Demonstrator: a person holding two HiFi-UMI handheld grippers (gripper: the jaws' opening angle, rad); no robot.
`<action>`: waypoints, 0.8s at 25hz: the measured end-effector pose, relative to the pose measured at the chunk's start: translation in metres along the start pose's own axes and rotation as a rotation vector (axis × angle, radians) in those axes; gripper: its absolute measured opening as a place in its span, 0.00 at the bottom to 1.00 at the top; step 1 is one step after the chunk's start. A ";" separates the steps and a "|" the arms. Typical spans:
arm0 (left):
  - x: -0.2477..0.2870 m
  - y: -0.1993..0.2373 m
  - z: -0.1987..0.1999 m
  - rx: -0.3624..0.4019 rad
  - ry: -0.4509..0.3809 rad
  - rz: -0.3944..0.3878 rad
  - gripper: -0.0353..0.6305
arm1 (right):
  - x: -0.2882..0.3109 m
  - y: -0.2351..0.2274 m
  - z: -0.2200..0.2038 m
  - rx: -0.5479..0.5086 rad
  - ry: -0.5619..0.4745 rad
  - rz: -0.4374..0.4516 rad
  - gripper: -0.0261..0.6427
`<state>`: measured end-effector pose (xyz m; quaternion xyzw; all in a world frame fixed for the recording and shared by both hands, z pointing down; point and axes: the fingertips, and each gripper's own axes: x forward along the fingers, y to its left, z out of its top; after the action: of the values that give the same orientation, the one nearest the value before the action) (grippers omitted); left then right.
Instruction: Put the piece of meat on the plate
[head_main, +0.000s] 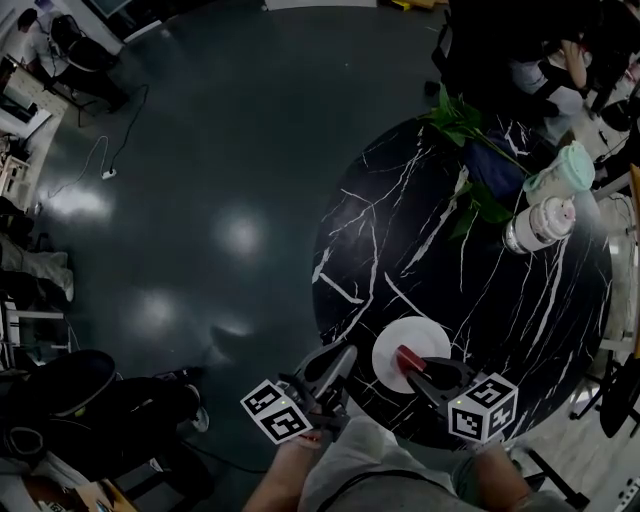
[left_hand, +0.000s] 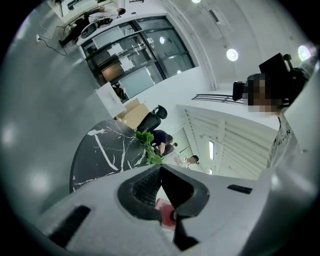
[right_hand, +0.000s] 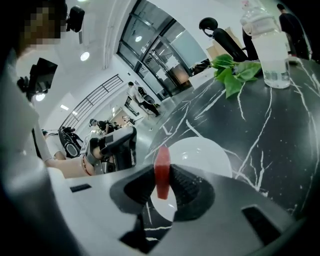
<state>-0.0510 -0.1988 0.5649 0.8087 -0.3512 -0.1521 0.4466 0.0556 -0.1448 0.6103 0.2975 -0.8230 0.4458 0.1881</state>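
Observation:
A red slab of meat (right_hand: 161, 172) stands on edge between the pads of my right gripper (right_hand: 162, 186), which is shut on it. It hangs just over the near part of the white plate (right_hand: 210, 155). In the head view the meat (head_main: 407, 358) shows against the plate (head_main: 400, 340) at the near edge of the black marble table (head_main: 480, 300), with the right gripper (head_main: 420, 372) behind it. My left gripper (head_main: 338, 362) hovers off the table's left edge, beside the plate. In its own view the left gripper (left_hand: 160, 170) has its tips together, holding nothing.
A clear water bottle (head_main: 540, 222) lies at the table's far right by a teal-lidded container (head_main: 565, 170). A leafy green plant (head_main: 465, 130) sits at the far edge. People and chairs are beyond the table. Dark floor lies to the left.

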 end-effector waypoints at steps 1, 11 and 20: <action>0.001 -0.001 0.001 -0.001 0.000 -0.001 0.07 | 0.000 0.000 0.000 0.000 0.004 -0.002 0.17; -0.002 0.002 0.006 -0.008 -0.009 0.006 0.07 | 0.000 -0.008 0.005 -0.247 0.070 -0.148 0.18; -0.008 -0.003 0.006 -0.013 -0.020 -0.004 0.07 | -0.009 -0.011 0.014 -0.368 0.036 -0.253 0.30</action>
<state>-0.0586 -0.1960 0.5591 0.8050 -0.3532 -0.1635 0.4479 0.0690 -0.1579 0.6045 0.3509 -0.8432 0.2662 0.3084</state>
